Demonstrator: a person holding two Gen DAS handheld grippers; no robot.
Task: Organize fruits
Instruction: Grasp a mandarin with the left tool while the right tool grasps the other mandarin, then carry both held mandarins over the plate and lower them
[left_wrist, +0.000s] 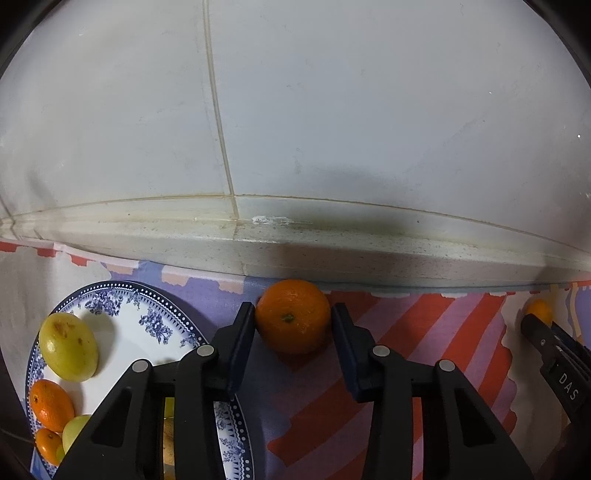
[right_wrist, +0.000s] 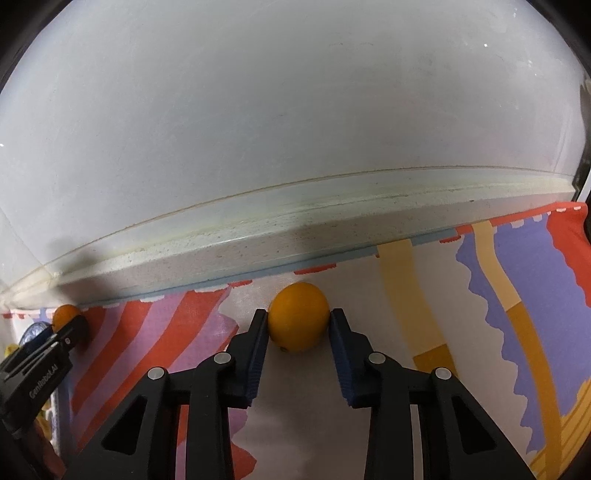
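Both grippers at the far table edge: left gripper (left_wrist: 293, 314) jaws closed on the orange (left_wrist: 293, 316), plate (left_wrist: 144, 314) just left; right gripper (right_wrist: 298, 320) jaws pinching the yellow-orange fruit (right_wrist: 298, 316).

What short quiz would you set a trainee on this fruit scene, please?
1. True or false: the mandarin between the left claw fingers lies on the plate.
2. What is the right claw shut on? A) a yellow-orange fruit B) a banana C) a spoon
3. Fill in: the plate's pattern is ___ on white.

Key: 1 false, it lies on the cloth beside the plate. 2 A. 3 blue.
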